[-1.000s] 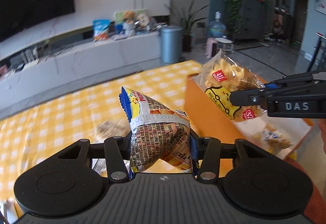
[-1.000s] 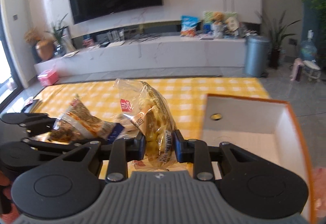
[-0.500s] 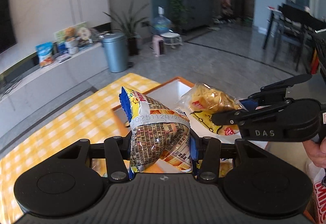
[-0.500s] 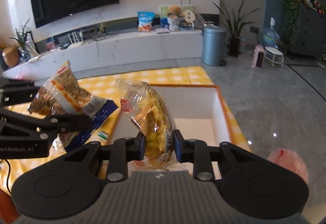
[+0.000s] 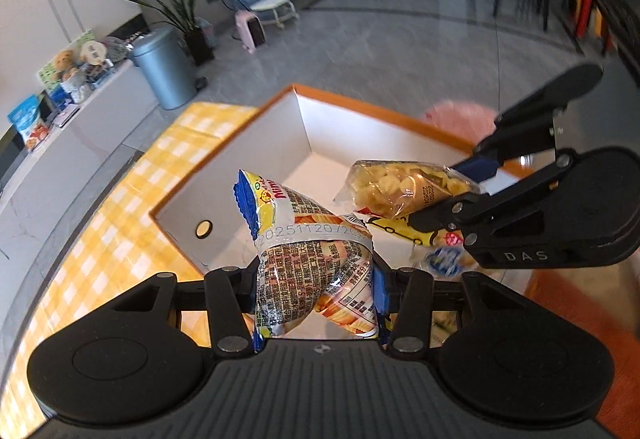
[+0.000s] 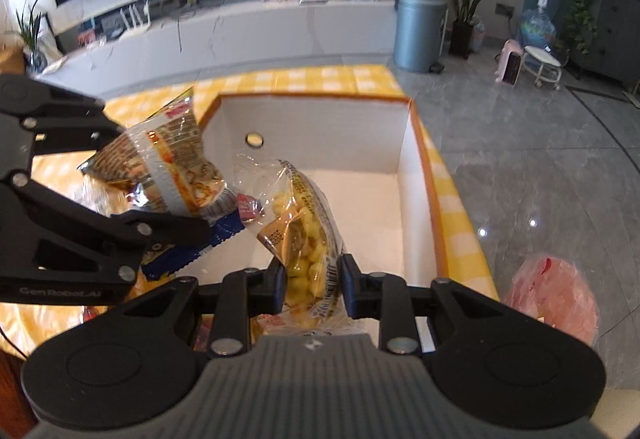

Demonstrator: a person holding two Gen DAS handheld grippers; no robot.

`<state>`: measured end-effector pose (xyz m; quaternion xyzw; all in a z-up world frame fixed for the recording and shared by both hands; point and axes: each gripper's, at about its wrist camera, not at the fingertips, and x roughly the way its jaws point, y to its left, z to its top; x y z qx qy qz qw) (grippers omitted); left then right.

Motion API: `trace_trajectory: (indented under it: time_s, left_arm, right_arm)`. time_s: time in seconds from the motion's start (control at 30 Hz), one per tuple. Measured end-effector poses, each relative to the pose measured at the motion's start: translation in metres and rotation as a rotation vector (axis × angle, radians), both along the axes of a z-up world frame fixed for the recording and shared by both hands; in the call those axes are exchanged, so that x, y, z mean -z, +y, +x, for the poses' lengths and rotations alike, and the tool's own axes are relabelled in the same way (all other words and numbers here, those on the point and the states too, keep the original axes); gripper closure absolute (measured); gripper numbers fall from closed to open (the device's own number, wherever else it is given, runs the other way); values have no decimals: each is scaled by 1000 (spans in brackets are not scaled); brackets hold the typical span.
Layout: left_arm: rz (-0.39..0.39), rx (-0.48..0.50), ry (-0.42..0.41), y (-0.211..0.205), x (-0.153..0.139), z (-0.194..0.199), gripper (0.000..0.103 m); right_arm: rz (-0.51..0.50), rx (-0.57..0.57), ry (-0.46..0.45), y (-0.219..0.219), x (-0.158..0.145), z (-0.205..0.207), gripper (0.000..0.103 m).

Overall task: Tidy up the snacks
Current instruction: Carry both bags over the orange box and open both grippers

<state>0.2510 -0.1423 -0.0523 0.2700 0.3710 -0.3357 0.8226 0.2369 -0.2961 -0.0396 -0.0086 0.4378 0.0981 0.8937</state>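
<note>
The left gripper [image 5: 316, 291] is clamped part-way closed on a puffy foil snack packet with a blue crimped edge and dense printed text [image 5: 316, 259], its blue pads pressing both sides of the bag. The right gripper [image 6: 313, 281] is squeezed narrower onto a clear plastic bag of yellow puffed snacks [image 6: 306, 235], the bag bulging between the fingers. Both packets hang over the open white box with an orange rim [image 5: 304, 127], which stands on the yellow-and-white checked tablecloth [image 5: 132, 199]; neither packet touches the box floor.

The left wrist view shows the right gripper [image 5: 468, 195] from the side, holding its bag level, and beneath it a smaller wrapped snack with a blue label [image 5: 442, 259] lying in the box. The right wrist view shows the left gripper [image 6: 152, 199] entering from the left with its packet [image 6: 168, 167] tilted over the box's near-left corner, plus a pink plastic bag [image 6: 556, 299] on the floor beside the table.
</note>
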Motion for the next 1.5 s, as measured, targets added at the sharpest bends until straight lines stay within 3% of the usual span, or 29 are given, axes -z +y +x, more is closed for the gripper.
trace_trajectory:
  time_s: [0.43,0.73,0.93,1.07,1.2,1.5]
  left_arm:
    - [125,60,31,-22,34,13,48]
    - [169,82,55,-29,46,21,47]
    - [130,66,109,-24,53,33,46]
    - [83,53,144,-17,55,37,40]
    - [63,66,130,-15,46,33,25]
    - [30,59,72,-4,19,21,20]
  right_arm:
    - [-110,-53,62,8,22,29,77]
    - [-162,-93,93,14,36,44,76]
    - [-141,-85,132,11,40,55,70]
    - [-128,-75,148,9,39,57,67]
    - [-118,-59,143,4,35,57,66]
    - [-131,-59,87,10,16,47,50]
